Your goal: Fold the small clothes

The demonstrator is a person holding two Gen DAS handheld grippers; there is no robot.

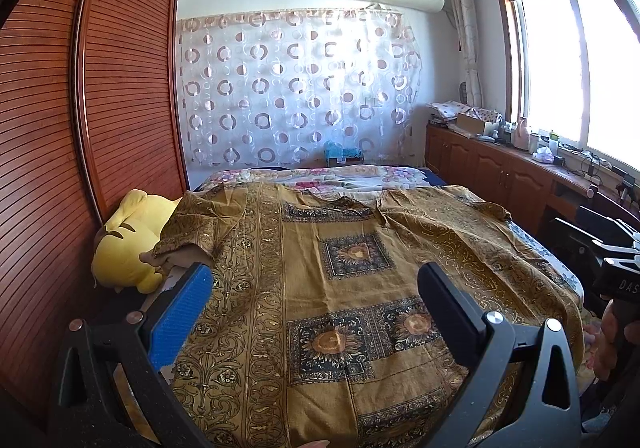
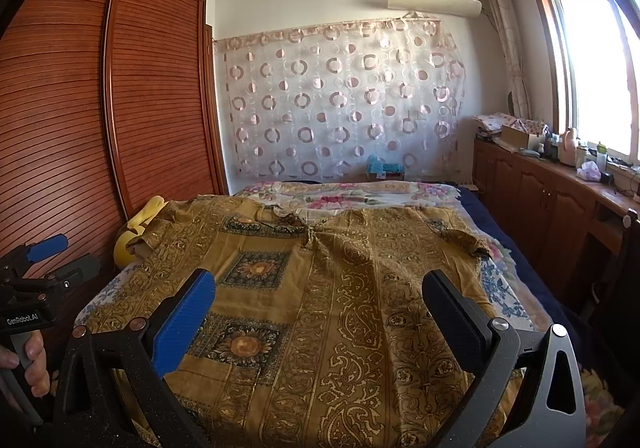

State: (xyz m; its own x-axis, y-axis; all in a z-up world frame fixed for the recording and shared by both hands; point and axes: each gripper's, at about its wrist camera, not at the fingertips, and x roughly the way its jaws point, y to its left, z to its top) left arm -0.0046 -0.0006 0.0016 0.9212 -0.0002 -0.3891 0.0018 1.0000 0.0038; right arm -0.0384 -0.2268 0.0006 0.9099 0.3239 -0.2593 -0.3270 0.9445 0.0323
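Observation:
A mustard-brown patterned short-sleeved garment (image 1: 352, 288) lies spread flat on the bed, collar toward the far end; it also shows in the right wrist view (image 2: 328, 308). My left gripper (image 1: 316, 288) is open and empty above the garment's near left part. My right gripper (image 2: 320, 296) is open and empty above its near middle. The left gripper also shows at the left edge of the right wrist view (image 2: 36, 272). The right gripper's body shows at the right edge of the left wrist view (image 1: 616, 260).
A yellow plush toy (image 1: 128, 244) lies by the garment's left sleeve, against the wooden wardrobe (image 1: 80, 128). A floral bedsheet (image 2: 348, 196) covers the far bed. A wooden cabinet (image 2: 552, 200) with clutter runs along the right under the window.

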